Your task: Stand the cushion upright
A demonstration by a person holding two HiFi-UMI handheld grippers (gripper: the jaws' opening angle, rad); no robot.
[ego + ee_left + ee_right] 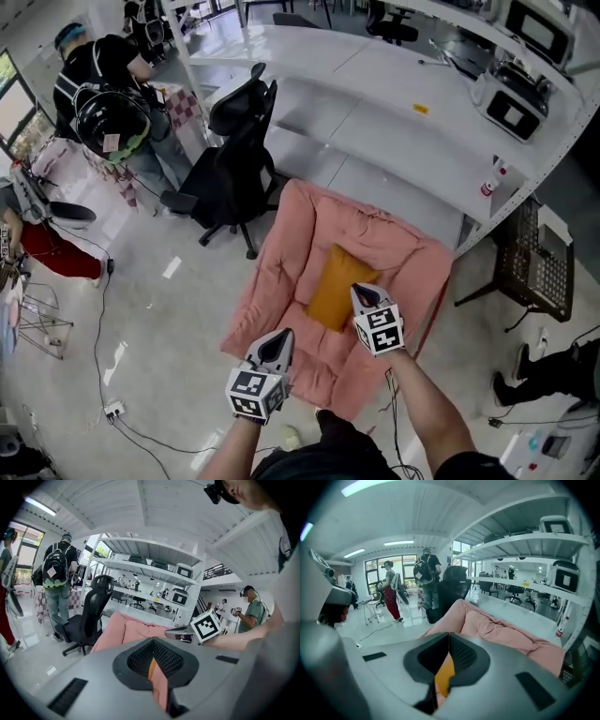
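**cushion** (pixel 336 286) – orange, square, mid-seat on pink sofa (pixel 300 225). not upright yet. flat or part-tipped: can't tell from above.

**sofa** – padded, low, on pale floor (pixel 178 309). backrest on the far side from the person, right behind the cushion.

**right gripper** (pixel 360 291) – tips at cushion's near right corner. jaws clenched, pads meeting at the tips, orange fabric filling the slot btw them: pinching the cushion.

**left gripper** (pixel 279 337) – over seat's front edge, left of the cushion and apart from it. jaws clenched too. pink pad + thin orange strip show in the slot under the tips; can't tell if any fabric is nipped.

**surroundings**
- black office chair (pixel 234 159) – just beside sofa's back left corner.
- white shelf unit (pixel 394 112) – behind the sofa, frame coming down nr the back right corner. grey machines (pixel 514 105) on its top level, bottle (pixel 491 180) lower at the right end.
- black wire crate (pixel 536 258) – right of sofa, apart.
- cable (pixel 98 347) – across floor at left, running to power strip (pixel 113 410).
- person w/ backpack (pixel 108 103) – far left, well apart.
- second person, red trousers (pixel 52 251) – left edge.
- third person's legs (pixel 553 370) – right edge.

**closest obstructions** – backrest behind the cushion; chair & shelf frame flank it.
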